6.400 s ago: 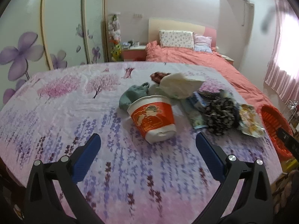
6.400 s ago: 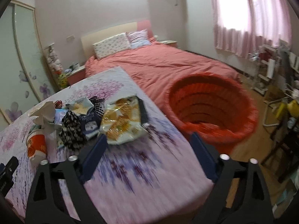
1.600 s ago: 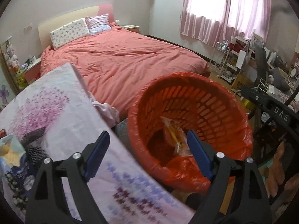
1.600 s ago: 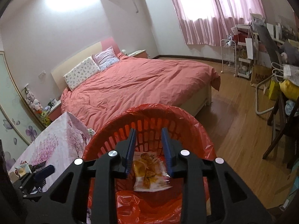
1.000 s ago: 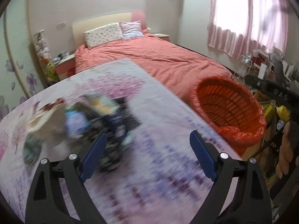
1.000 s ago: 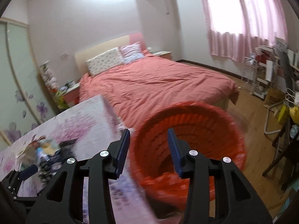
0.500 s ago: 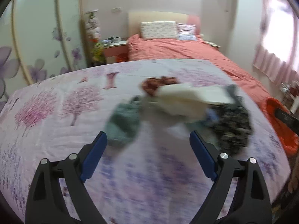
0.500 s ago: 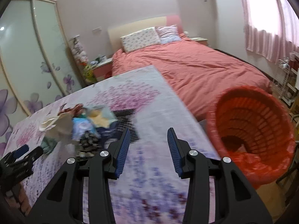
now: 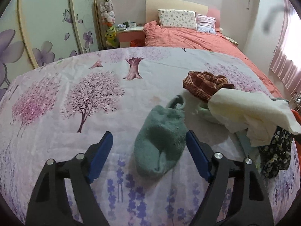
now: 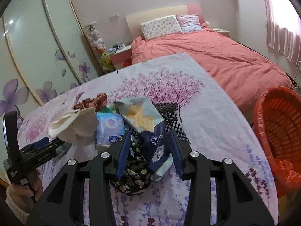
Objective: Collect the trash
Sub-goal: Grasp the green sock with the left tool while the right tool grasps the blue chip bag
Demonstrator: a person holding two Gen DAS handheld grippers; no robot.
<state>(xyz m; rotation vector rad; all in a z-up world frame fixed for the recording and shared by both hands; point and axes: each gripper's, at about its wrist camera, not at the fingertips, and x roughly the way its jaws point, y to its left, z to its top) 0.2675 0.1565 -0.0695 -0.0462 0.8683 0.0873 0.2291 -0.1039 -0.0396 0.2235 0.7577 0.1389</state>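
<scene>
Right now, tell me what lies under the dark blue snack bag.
The dark blue snack bag lies on a black floral cloth; behind it a black-and-white checkered cloth shows. Anything else beneath is covered.

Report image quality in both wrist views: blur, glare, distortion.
Left wrist: sharp; green sock crisp, fisheye bends the wardrobe doors, window blown out at right. Right wrist: sharp on the snack bag; ceiling light glints on the wardrobe, dark corners.

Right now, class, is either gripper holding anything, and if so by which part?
Nothing is held. The left gripper stands open around the green sock; the right gripper straddles the blue snack bag, fingers not pressing it.
</scene>
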